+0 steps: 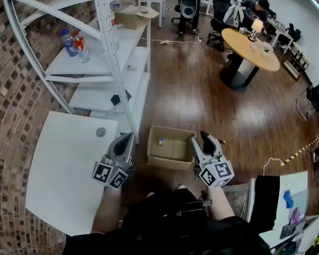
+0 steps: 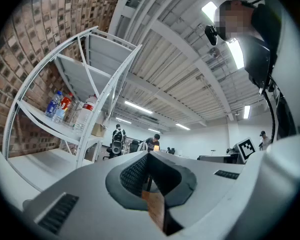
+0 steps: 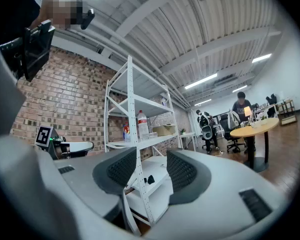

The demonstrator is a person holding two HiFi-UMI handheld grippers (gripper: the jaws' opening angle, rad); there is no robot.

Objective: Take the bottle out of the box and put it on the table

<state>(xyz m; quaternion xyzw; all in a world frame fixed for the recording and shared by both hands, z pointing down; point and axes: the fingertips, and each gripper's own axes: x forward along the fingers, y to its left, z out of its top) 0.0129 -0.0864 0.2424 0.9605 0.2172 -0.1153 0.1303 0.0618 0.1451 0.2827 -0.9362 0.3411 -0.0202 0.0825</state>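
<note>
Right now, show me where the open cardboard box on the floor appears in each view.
Head view: cardboard box, lower centre of the picture.
Left gripper view: not in it.
Right gripper view: not in it.
Shared landmark: the white shelf rack, seen in all three views.

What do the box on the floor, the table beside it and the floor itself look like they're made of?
Box: cardboard, going by the plain matte brown walls and open top.
Table: smooth white top, perhaps laminate or painted board; the look leaves it open.
Floor: dark wood or wood-look planks, with visible seams and a slight sheen.
</note>
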